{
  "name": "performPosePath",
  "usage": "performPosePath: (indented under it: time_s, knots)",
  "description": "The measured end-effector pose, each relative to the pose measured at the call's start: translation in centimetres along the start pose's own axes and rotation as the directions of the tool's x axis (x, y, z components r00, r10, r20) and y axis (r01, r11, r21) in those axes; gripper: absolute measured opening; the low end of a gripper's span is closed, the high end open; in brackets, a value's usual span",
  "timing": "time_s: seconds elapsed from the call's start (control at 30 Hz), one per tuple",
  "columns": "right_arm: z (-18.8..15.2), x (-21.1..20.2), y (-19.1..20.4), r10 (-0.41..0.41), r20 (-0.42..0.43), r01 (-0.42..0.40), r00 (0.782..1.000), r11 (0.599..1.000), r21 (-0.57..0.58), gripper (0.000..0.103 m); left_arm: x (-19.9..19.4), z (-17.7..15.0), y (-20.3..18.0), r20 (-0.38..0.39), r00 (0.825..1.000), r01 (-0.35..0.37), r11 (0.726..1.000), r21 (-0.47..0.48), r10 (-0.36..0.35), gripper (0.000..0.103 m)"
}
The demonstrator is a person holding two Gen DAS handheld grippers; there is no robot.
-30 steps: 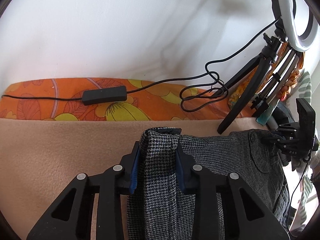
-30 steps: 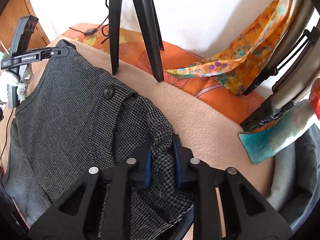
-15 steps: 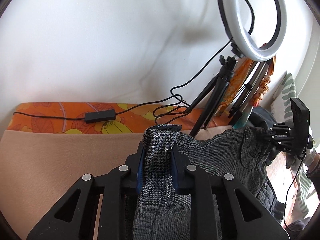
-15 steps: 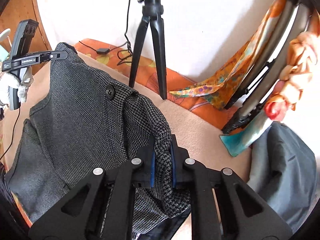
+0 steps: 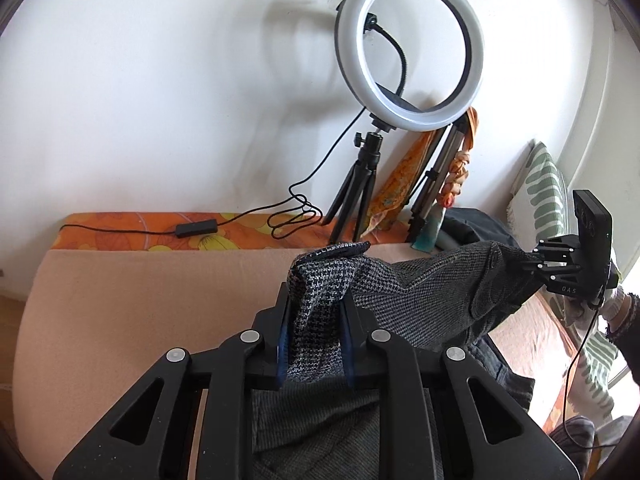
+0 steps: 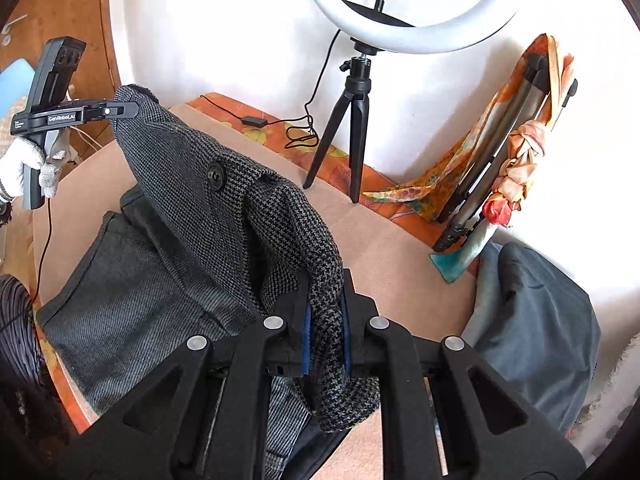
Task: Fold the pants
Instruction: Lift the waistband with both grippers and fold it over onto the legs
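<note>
Grey houndstooth pants point(image 5: 420, 292) hang stretched between my two grippers above a beige blanket point(image 5: 140, 300). My left gripper point(image 5: 314, 312) is shut on one corner of the waistband. My right gripper point(image 6: 324, 308) is shut on the other corner, and it shows at the right of the left wrist view point(image 5: 532, 264). In the right wrist view the pants point(image 6: 192, 216) show a black button point(image 6: 216, 171), and the left gripper point(image 6: 120, 110) holds the far corner. The legs trail down onto the blanket point(image 6: 384, 248).
A ring light point(image 5: 408, 52) on a small black tripod point(image 5: 360, 184) stands at the back, with its cable and remote point(image 5: 196, 229) on an orange floral sheet. Folded tripods wrapped in an orange scarf point(image 6: 512, 148) lean on the wall. A grey-blue garment point(image 6: 536, 328) lies at right.
Both grippers have risen and pulled back, lifting the waistband off the blanket. The whole ring light has come into view. Both stay shut on the pants.
</note>
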State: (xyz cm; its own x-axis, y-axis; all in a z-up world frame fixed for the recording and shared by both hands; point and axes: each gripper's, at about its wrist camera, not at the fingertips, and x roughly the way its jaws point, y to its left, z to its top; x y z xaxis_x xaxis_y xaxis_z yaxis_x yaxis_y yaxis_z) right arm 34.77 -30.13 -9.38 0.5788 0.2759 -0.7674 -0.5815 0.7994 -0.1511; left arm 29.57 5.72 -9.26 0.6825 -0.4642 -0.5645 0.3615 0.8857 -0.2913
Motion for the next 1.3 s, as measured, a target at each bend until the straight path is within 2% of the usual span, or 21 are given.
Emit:
performPosePath:
  time_s: [0.2,0.4,0.53,0.7,0.97,1.13,1.3]
  knots:
    - [-2.9,-2.7,3.8,-0.017,-0.019,0.016,1.0,0.998,-0.066,0.012,-3.4,-3.9,-2.7,-0.026,1.0,-0.015,1.0,0.026,0.016,0.017]
    - [-6.9,-3.8,7.5,-0.04,-0.037,0.033,0.999,0.988,-0.153,0.012,-5.6,-9.2,-4.3,-0.035,0.999,-0.01,1.0,-0.015,0.009,0.016]
    - [-9.6,-4.2,9.4,-0.059,-0.062,0.045,0.996,0.979,-0.199,0.012,-6.2,-12.5,-5.4,-0.054,0.999,-0.008,1.0,-0.017,0.007,0.016]
    - [-12.0,-4.4,10.7,-0.077,-0.053,0.064,0.996,0.974,-0.219,0.012,-6.9,-16.0,-6.4,-0.076,0.997,-0.006,1.0,-0.026,0.004,0.016]
    - [-15.5,-4.7,12.4,-0.121,-0.034,0.108,0.992,0.961,-0.256,0.012,-7.0,-19.8,-6.9,-0.144,0.989,0.017,0.997,-0.071,-0.027,0.018]
    - [-17.0,-4.8,13.3,-0.143,-0.038,0.128,0.989,0.953,-0.275,0.012,-7.6,-21.2,-7.6,-0.181,0.984,-0.011,1.0,-0.027,0.006,0.021]
    - [-17.6,-5.3,13.5,-0.151,-0.048,0.137,0.987,0.964,-0.229,0.013,-8.5,-21.8,-8.2,-0.197,0.98,-0.035,0.999,0.034,0.041,0.026]
